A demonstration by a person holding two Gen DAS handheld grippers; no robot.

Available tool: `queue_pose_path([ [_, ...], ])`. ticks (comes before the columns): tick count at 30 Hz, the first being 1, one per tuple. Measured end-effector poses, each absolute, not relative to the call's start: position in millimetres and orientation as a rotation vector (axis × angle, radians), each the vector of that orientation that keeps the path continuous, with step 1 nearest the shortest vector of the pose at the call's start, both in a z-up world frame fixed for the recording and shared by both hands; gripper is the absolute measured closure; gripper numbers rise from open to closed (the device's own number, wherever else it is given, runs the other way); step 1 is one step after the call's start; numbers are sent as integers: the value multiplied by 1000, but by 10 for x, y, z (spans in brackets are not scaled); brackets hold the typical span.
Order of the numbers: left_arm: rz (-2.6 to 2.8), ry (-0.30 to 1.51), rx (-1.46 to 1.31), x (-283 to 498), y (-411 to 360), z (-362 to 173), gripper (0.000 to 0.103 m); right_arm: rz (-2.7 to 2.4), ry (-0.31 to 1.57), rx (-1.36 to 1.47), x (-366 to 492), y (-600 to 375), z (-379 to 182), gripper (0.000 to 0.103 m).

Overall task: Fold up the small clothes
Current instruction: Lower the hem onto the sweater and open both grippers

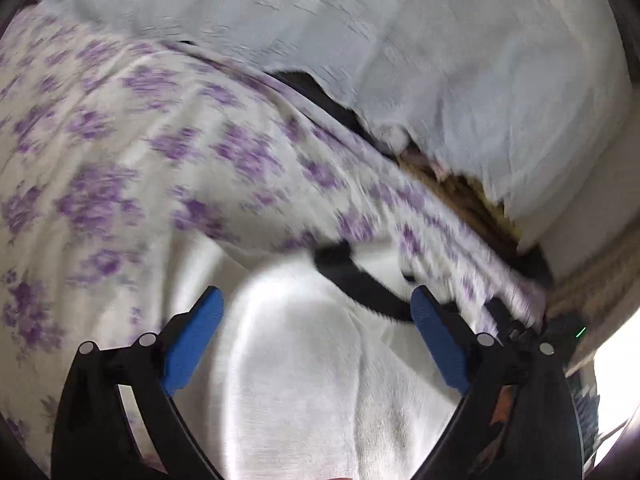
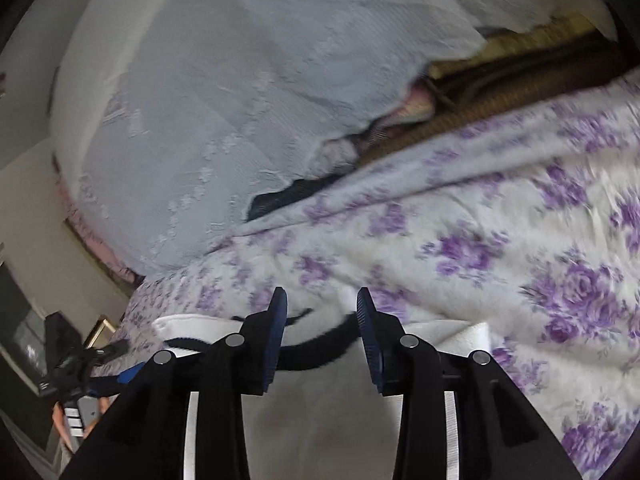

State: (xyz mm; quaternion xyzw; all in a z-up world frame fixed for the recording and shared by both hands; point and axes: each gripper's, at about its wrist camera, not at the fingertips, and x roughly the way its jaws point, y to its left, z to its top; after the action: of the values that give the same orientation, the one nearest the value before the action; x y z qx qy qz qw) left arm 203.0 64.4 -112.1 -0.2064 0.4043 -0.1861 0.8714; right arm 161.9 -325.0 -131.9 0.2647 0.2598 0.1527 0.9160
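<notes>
A small white garment (image 1: 304,380) with black trim (image 1: 360,280) lies on a white bedspread with purple flowers (image 1: 120,152). My left gripper (image 1: 316,308) is open just above the garment, its blue fingers (image 1: 192,344) spread wide with nothing between them. In the right wrist view the same white garment (image 2: 320,408) lies under my right gripper (image 2: 322,312), which is open over the black neckline trim (image 2: 316,350). The left gripper also shows at the lower left of the right wrist view (image 2: 116,364). Both views are blurred.
A pale blue-grey textured cover (image 1: 400,40) lies over the far part of the bed, also in the right wrist view (image 2: 240,80). Brown and yellow fabric (image 2: 500,92) shows in the gap between it and the floral spread. A wall and furniture (image 2: 24,320) stand at the left.
</notes>
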Motion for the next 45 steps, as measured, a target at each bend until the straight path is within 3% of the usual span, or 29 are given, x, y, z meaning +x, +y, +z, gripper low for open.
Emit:
queue_pose_path([
  [7, -337, 881, -127, 2311, -121, -1165, 7, 416, 647, 526, 1823, -2939, -1383, 38],
  [9, -215, 966, -125, 2538, -57, -1371, 7, 286, 714, 517, 1898, -3036, -1557, 38],
  [11, -235, 1030, -300, 2629, 241, -1623, 9, 276, 713, 684, 1927, -3309, -1691, 45],
  [14, -259, 1002, -350, 2423, 453, -1543, 17, 95, 630, 696, 1752, -3594, -1625, 42],
  [20, -306, 935, -364, 1912, 575, -1262, 12, 212, 614, 677, 1660, -3538, -1464, 42],
  [24, -354, 993, -216, 1704, 262, -1440, 11, 355, 612, 645, 1642, -3268, -1351, 41],
  [26, -269, 998, -68, 1603, 112, -1594, 10, 403, 639, 594, 1618, -3103, -1364, 30],
  [28, -232, 974, 34, 1488, 8, -1629, 9, 320, 728, 527, 1682, -3057, -1518, 27],
  [31, -221, 969, 44, 1316, 34, -1616, 9, 284, 726, 599, 1627, -3232, -1624, 44],
  [32, -220, 968, 32, 1237, 110, -1606, 9, 249, 706, 603, 1535, -3291, -1540, 44],
  [38, -277, 842, 9, 767, 46, -1243, 8, 316, 570, 435, 918, -2935, -1146, 39],
  [41, -256, 860, 28, 799, -102, -1299, 5, 340, 653, 279, 729, -2515, -1253, 36],
  [45, -171, 995, 5, 915, -69, -1776, 4, 293, 783, 141, 536, -2270, -1541, 35],
])
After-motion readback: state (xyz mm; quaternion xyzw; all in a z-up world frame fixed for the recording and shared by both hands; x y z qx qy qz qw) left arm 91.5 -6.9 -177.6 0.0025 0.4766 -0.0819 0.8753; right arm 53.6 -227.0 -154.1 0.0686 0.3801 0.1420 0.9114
